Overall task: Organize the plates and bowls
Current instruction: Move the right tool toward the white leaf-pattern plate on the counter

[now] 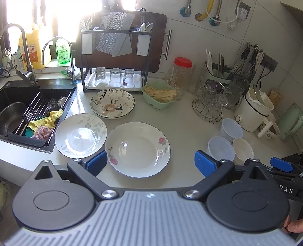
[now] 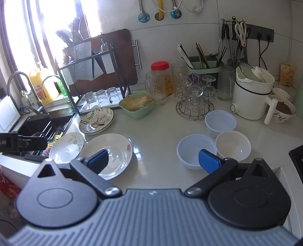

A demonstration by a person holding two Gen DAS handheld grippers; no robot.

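- Three plates lie on the tabletop: rose plate at centre, leaf plate left, flowered plate above.
- Three bowls cluster at right.
- Left gripper and right gripper: fingers spread, holding nothing.

Strong daylight pours through the window behind the sink, blowing out the upper left of both views to pure white. It backlights the dish rack, leaving its front dim. The worktop shines with glare patches, and the plates carry bright reflections. Shadows are soft. Fisheye distortion curves the wall tiles and bends the corners. Focus is sharp mid-frame and slightly soft at the rims.
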